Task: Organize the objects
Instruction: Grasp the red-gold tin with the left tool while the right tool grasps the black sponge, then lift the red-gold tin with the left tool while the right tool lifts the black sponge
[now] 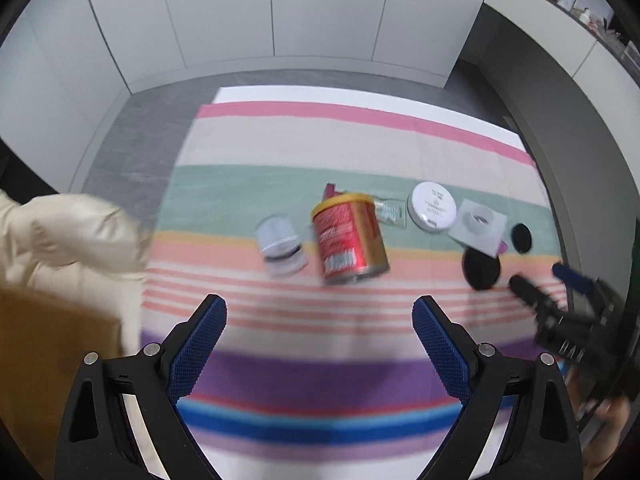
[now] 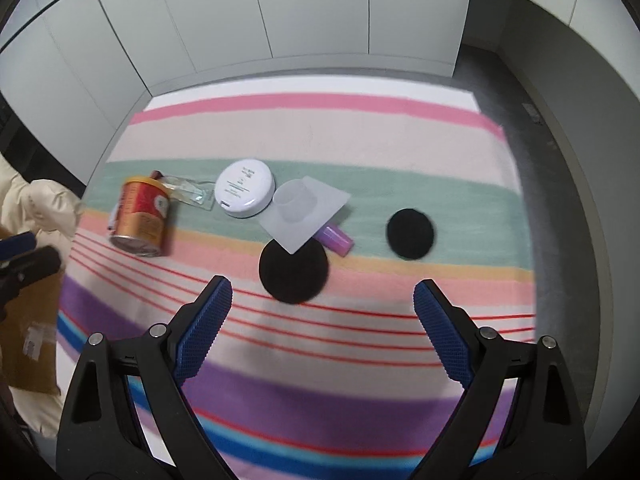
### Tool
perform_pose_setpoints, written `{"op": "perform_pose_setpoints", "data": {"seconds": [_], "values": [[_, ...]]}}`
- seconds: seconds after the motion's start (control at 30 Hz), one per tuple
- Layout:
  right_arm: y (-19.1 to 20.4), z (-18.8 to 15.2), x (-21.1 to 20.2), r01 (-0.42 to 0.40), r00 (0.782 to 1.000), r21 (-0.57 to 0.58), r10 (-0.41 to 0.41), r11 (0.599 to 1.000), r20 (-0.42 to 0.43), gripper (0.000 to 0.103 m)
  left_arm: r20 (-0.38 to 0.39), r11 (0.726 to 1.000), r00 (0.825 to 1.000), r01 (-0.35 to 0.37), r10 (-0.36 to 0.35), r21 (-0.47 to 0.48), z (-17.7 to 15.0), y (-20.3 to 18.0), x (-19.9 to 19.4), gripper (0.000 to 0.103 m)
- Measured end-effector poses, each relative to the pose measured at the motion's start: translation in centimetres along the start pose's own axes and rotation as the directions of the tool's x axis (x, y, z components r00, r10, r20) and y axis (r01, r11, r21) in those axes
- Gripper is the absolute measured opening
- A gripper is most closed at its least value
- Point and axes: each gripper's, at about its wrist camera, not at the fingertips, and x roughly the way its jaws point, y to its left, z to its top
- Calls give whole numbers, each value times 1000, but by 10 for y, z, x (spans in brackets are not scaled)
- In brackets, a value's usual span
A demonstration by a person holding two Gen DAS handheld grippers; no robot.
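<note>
Our left gripper hangs spread wide over the striped cloth, nothing between its blue pads; the red tin stands just beyond them, a clear jar beside it. Our right gripper is equally spread and empty, with the larger black disc just past its left pad and the white compact farther off.
</note>
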Motion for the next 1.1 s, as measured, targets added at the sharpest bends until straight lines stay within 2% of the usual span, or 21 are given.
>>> {"op": "perform_pose_setpoints", "data": {"seconds": [0.07,0.17,0.27,0.3,0.37,0.43,0.63,0.7,0.73,0.77,0.8,0.87,0.97,1.1], "values": [[3,0,17,-2,1000,6,2,1000,-8,94,-15,1000,1000,-5,5,3,12,-4,21,94],[4,-4,22,48,999,20,-49,999,15,94,-39,1000,999,-24,24,9,24,-8,47,94],[2,-18,12,12,998,48,-15,999,56,93,-48,1000,999,-11,11,-9,30,-7,62,94],[1,-22,11,0,999,55,-3,998,54,90,-52,1000,999,-9,8,-16,31,-7,65,94],[1,-28,11,-12,999,68,9,998,38,75,-62,1000,998,-3,1,-27,33,-5,74,94],[4,-30,14,-25,999,65,23,998,32,74,-66,999,998,-8,5,-46,34,-2,80,94],[22,-16,39,21,1000,33,-21,999,21,75,-59,996,998,12,-17,-87,34,4,89,93],[30,-13,44,74,997,-15,-74,997,31,69,-49,997,999,8,-12,-73,33,2,89,93],[32,-13,45,102,994,-34,-101,994,37,59,-43,998,999,-1,-2,-57,32,-1,90,93],[32,-13,45,100,994,-46,-98,994,48,54,-38,999,999,-10,9,-43,31,-3,90,93],[31,-13,45,98,994,-46,-95,994,49,53,-33,999,999,-26,25,-24,31,-5,91,93],[30,-14,44,97,995,-53,-95,994,41,48,-23,997,997,-73,73,30,29,-12,92,87],[29,-15,43,89,996,-71,-88,994,15,44,8,986,991,-133,133,100,25,-20,87,56],[30,-17,40,73,997,-87,-75,993,-10,42,-8,988,993,-112,114,110,23,-20,84,56]]}}
